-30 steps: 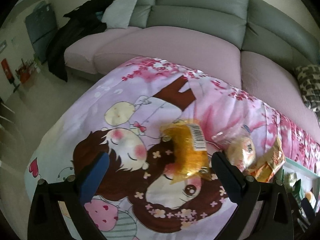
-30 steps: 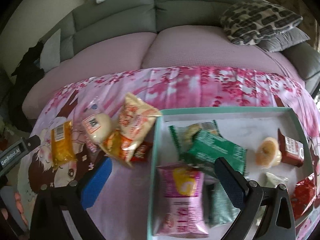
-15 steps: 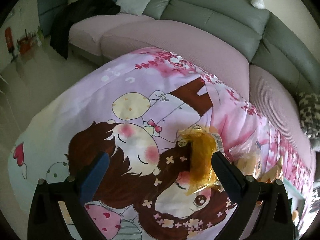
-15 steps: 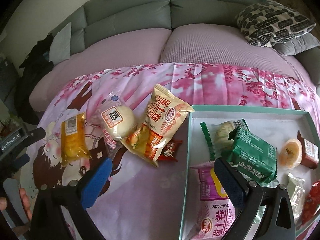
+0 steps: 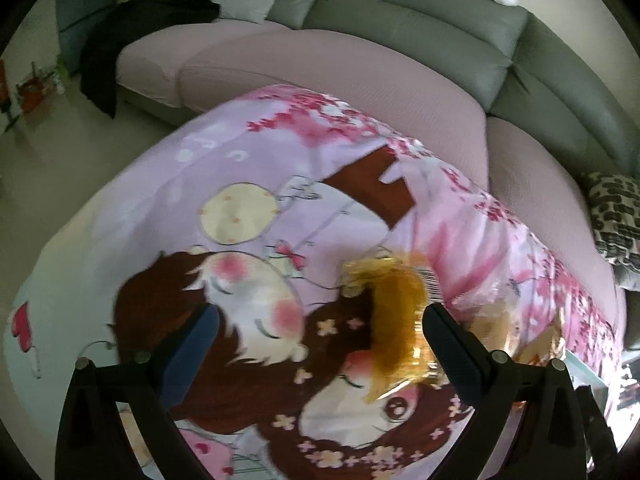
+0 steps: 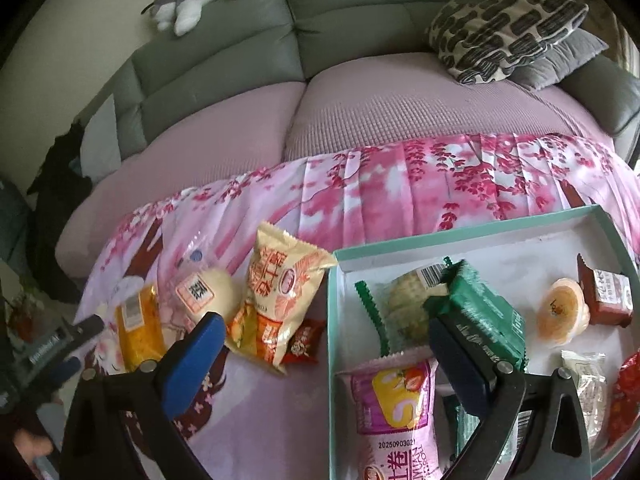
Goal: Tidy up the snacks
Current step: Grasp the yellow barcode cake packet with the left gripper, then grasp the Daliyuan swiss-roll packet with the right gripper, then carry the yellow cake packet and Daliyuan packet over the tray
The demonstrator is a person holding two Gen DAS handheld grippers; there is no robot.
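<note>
The yellow snack packet (image 5: 396, 320) is lying on the cartoon-print cloth (image 5: 248, 184), just inside the right-hand finger of the left gripper (image 5: 320, 344), whose jaws are standing wide apart and gripping nothing. The packet is sitting close against that finger; the motion blur is keeping me from telling whether they are touching. From the right wrist view the same packet (image 6: 138, 328) is resting at the left end of a loose row of snacks, beside a wrapped round bun (image 6: 208, 292), a cream-and-orange bag (image 6: 276, 300) and a small red packet (image 6: 304, 344).

The right gripper (image 6: 320, 356) is hovering with its jaws spread wide and empty, straddling the left wall of the teal-rimmed tray (image 6: 460, 228). Inside the tray a pink bag (image 6: 394, 404), a green packet (image 6: 484, 316), a jelly cup (image 6: 562, 312) and a brown bar (image 6: 608, 296) are lying loose. A grey-and-pink sofa (image 6: 360, 120) is standing behind the cloth, with a patterned cushion (image 6: 504, 24) on it.
</note>
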